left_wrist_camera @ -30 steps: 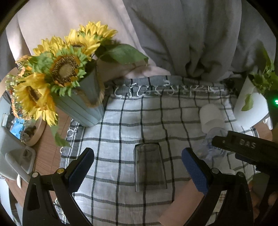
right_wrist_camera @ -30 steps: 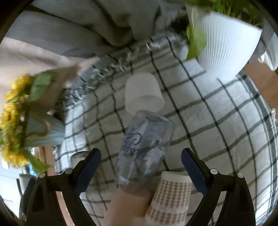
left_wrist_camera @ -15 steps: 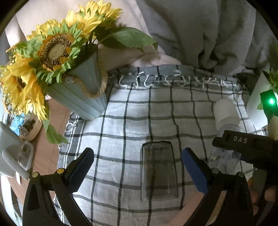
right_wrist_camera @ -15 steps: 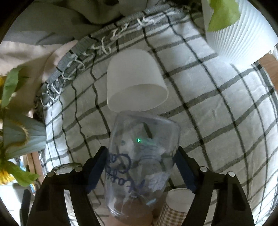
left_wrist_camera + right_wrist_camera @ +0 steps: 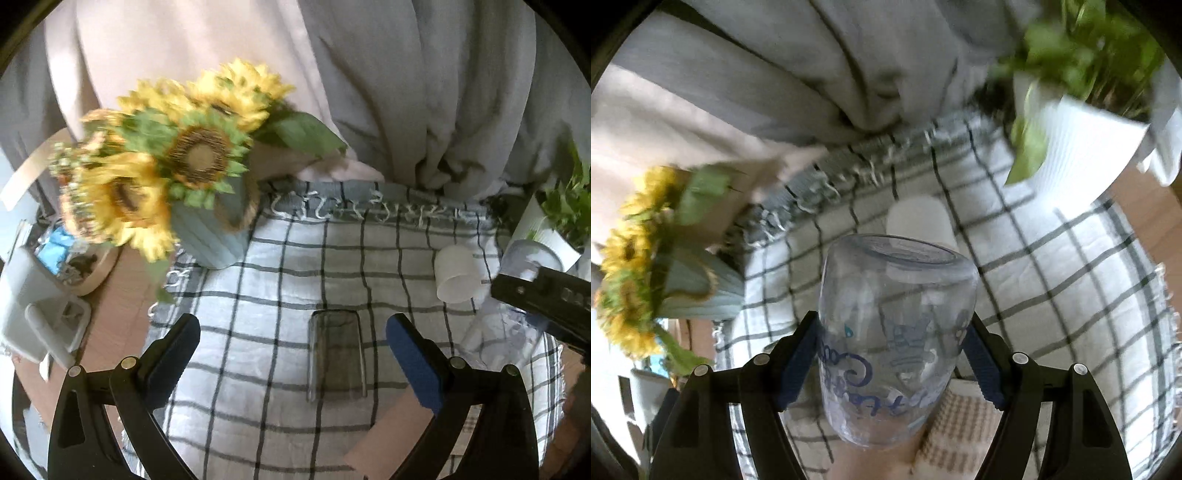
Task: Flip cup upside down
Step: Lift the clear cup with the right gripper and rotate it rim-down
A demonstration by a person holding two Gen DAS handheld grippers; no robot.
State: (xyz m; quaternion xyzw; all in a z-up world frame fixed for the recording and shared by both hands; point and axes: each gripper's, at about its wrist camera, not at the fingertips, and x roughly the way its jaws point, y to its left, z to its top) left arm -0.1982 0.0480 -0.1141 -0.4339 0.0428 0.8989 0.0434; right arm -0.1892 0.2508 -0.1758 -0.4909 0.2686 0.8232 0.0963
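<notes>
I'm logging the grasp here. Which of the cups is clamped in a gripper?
The clear cup with blue lettering, squeezed between the right gripper pads. The white cup and smoky glass rest untouched on the checked cloth.

1. Soft, even daylight fills both views; the checked tablecloth (image 5: 258, 280) shows no hard shadows.
2. Motion blur smears the sunflowers (image 5: 166, 177) left of the cloth and the green plant (image 5: 1089, 51) beyond it.
3. Fisheye bending curves the cloth's lines; black vignette rims both frames.
4. The clear printed cup (image 5: 894, 332) shows pale reflections.
</notes>
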